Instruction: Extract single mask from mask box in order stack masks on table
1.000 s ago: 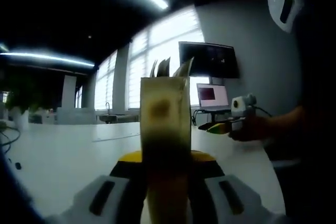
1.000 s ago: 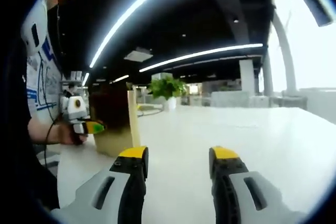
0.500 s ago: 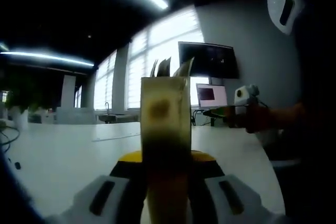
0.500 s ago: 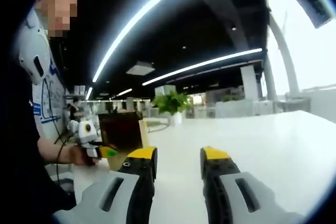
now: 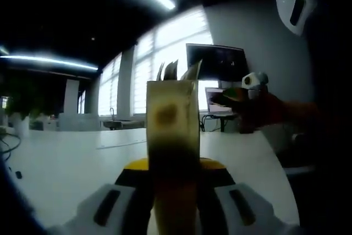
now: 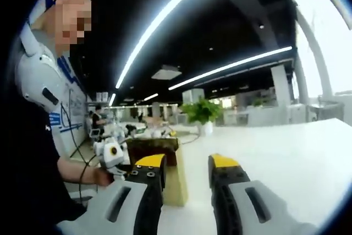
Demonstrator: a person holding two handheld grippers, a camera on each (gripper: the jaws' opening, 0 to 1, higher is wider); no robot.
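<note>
The mask box [image 5: 172, 130] stands upright, tan and dark-stained, clamped between the jaws of my left gripper [image 5: 173, 168]. Several mask edges [image 5: 177, 70] poke out of its top. My right gripper [image 5: 241, 94], held in a hand, hovers to the right of the box at about the height of its top. In the right gripper view, the box [image 6: 177, 182] sits just beyond my right gripper [image 6: 186, 162], partly behind its left jaw. That gripper's jaws stand apart with nothing between them. The left gripper [image 6: 113, 154] holds the box from the left.
A white table [image 5: 60, 163] stretches around the box and far ahead [image 6: 286, 169]. A dark monitor [image 5: 217, 62] and windows stand at the back. A potted plant [image 6: 202, 112] sits far off. The person's body [image 6: 33, 152] fills the left side.
My right gripper has risen and come closer to the box's top. The right gripper view has swung so the box now lies near its jaws, which have narrowed slightly. The left gripper is unchanged.
</note>
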